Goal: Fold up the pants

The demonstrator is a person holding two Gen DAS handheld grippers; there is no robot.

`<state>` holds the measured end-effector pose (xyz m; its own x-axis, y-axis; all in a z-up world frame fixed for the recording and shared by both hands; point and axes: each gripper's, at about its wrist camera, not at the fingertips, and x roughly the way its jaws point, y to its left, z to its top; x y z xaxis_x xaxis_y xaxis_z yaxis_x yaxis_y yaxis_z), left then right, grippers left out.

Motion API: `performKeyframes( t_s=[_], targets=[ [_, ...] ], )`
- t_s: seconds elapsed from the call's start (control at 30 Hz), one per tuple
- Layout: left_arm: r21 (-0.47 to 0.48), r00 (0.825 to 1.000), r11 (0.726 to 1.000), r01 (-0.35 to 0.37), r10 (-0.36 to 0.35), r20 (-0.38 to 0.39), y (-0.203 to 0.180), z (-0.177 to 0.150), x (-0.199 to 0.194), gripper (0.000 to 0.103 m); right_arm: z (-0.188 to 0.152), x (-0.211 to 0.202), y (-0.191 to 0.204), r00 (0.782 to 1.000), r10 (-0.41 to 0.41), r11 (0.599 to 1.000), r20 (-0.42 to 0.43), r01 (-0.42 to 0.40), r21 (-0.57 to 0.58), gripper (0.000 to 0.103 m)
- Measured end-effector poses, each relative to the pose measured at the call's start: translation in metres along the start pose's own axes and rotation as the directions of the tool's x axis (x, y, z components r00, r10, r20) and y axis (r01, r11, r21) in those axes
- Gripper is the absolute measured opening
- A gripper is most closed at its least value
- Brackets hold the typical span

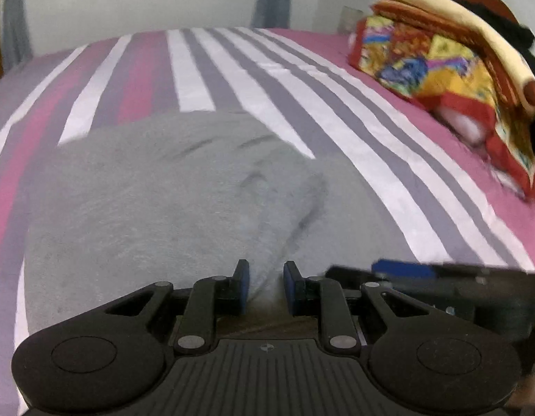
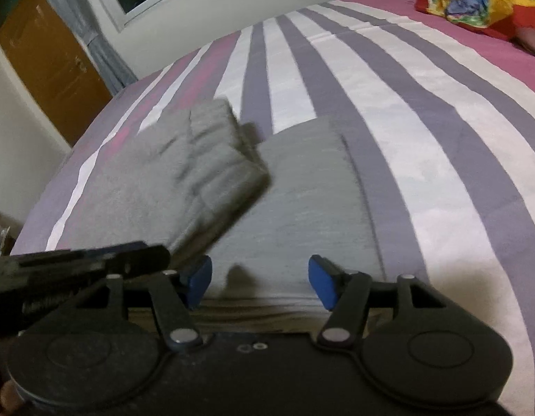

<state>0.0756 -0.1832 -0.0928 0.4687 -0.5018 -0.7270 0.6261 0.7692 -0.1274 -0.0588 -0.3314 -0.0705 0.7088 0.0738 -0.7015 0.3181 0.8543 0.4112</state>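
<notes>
Fleece-soft grey pants (image 2: 295,194) lay on the striped pink, grey and white bedsheet (image 2: 423,111), one cuff gripped in the left gripper's (image 1: 265,286) narrow jaws; right gripper (image 2: 260,279) gaped wide, empty, over the cloth.

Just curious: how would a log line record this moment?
left fingers: shut on grey pants | right fingers: open | on striped bed

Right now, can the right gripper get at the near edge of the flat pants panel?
Probably yes. The right gripper stands open right over the near edge of the grey pants, nothing between its pads. The left gripper holds the lifted fold off to one side, clear of that edge.
</notes>
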Motion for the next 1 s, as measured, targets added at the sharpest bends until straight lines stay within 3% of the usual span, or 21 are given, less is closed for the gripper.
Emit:
performKeyframes(
  t_s=[0.17,0.27,0.33,0.47,0.67,0.77,0.87,1.0],
  targets=[
    [-0.119,0.999,0.993,-0.025,0.028,0.03,0.023,-0.004,-0.029,0.021,0.0,-0.003,-0.005,0.998,0.06,0.997,0.015,-0.061,0.047,0.063],
    [-0.204,0.996,0.976,-0.073,0.083,0.039,0.048,-0.013,-0.044,0.021,0.005,0.002,-0.004,0.996,0.09,0.995,0.001,-0.09,0.047,0.064],
    [-0.266,0.988,0.953,-0.147,0.153,0.003,0.067,-0.02,-0.039,0.021,0.008,0.005,-0.001,0.994,0.11,0.993,-0.004,-0.11,0.05,0.064],
    [-0.435,0.985,0.884,-0.171,0.16,-0.064,0.109,-0.049,-0.027,0.021,0.018,0.014,0.007,0.988,0.152,0.986,-0.018,-0.15,0.072,0.065],
    [-0.478,0.991,0.868,-0.133,0.125,-0.049,0.122,-0.058,-0.016,0.021,0.037,0.043,0.011,0.978,0.207,0.967,-0.011,-0.203,0.156,0.066],
    [-0.498,0.994,0.861,-0.105,0.098,-0.041,0.128,-0.058,-0.013,0.021,0.044,0.058,0.009,0.975,0.221,0.957,-0.004,-0.216,0.193,0.052],
    [-0.488,0.995,0.867,-0.102,0.095,-0.039,0.129,-0.06,-0.013,0.021,0.049,0.073,0.008,0.976,0.217,0.951,0.005,-0.213,0.223,0.05],
    [-0.461,0.992,0.879,-0.122,0.119,-0.036,0.124,-0.056,-0.015,0.021,0.049,0.055,0.026,0.983,0.176,0.975,0.05,-0.181,0.13,0.038]
  ],
)
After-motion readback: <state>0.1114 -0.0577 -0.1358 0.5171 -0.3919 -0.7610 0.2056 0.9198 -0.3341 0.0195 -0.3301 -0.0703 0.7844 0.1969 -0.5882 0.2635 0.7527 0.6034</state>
